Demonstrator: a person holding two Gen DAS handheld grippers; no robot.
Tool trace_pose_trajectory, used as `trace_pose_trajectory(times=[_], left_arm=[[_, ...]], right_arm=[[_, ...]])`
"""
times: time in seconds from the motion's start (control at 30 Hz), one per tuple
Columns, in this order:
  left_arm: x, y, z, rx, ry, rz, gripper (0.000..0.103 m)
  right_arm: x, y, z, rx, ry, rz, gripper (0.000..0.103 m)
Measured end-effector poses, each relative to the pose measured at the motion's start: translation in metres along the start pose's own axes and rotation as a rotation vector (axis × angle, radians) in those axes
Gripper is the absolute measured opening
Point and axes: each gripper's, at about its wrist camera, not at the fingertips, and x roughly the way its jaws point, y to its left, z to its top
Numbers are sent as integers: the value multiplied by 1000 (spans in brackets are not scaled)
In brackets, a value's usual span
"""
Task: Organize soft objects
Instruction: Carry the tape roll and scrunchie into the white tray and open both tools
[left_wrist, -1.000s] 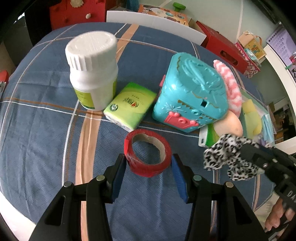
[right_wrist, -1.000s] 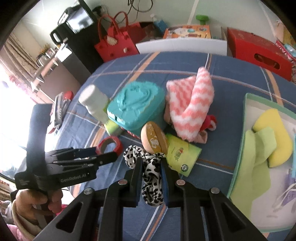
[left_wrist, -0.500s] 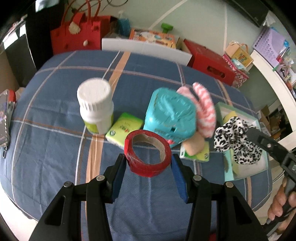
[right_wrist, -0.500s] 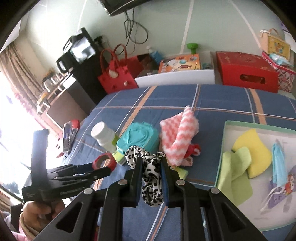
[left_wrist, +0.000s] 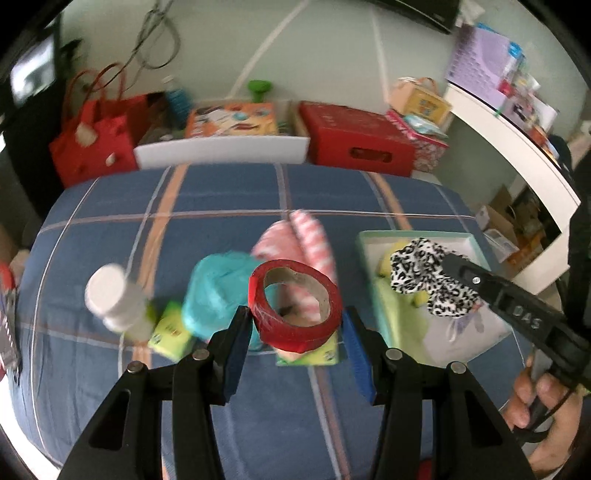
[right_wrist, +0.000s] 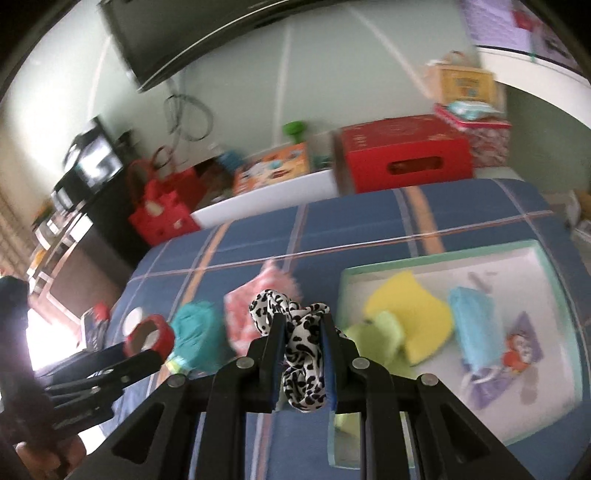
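Note:
My left gripper (left_wrist: 295, 325) is shut on a red tape roll (left_wrist: 294, 305) and holds it high above the blue plaid table (left_wrist: 221, 195). My right gripper (right_wrist: 302, 328) is shut on a black-and-white spotted scrunchie (right_wrist: 301, 354), held in the air by the near left corner of the white tray (right_wrist: 532, 251); the scrunchie also shows in the left wrist view (left_wrist: 428, 280). The tray holds a yellow cloth (right_wrist: 410, 310), a green cloth (right_wrist: 376, 334), a light blue cloth (right_wrist: 474, 325) and a purple pouch (right_wrist: 506, 365). A pink-and-white striped cloth (left_wrist: 299, 243) lies on the table.
A teal toy box (left_wrist: 216, 291), a white bottle (left_wrist: 114, 299) and green tissue packs (left_wrist: 170, 332) stand on the table's left part. Beyond the far edge are a red box (left_wrist: 354, 144), a red bag (left_wrist: 92, 144) and a white bin (left_wrist: 221, 151).
Both grippers have risen well above the table with their loads. The right gripper has carried the scrunchie rightward toward the tray. The left has moved the tape roll to the right, past the teal box.

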Motion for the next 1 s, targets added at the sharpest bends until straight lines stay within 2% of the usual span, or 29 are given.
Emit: trace_pose_trajectory(times=[0.33, 0.5, 0.6, 0.73, 1.0], left_arm=[[36, -62, 9, 110, 42, -51, 51], [60, -100, 16, 177, 90, -129, 51], [75, -126, 18, 234, 98, -115, 51], [96, -146, 9, 269, 126, -147, 51], [137, -160, -17, 292, 214, -143, 51]], right_arm=[[-19, -70, 3, 148, -65, -178, 20], [-36, -117, -2, 288, -123, -242, 20], [-45, -140, -4, 341, -148, -320, 20], [-54, -168, -10, 413, -169, -378, 20], [-47, -202, -25, 473, -120, -508, 23]])
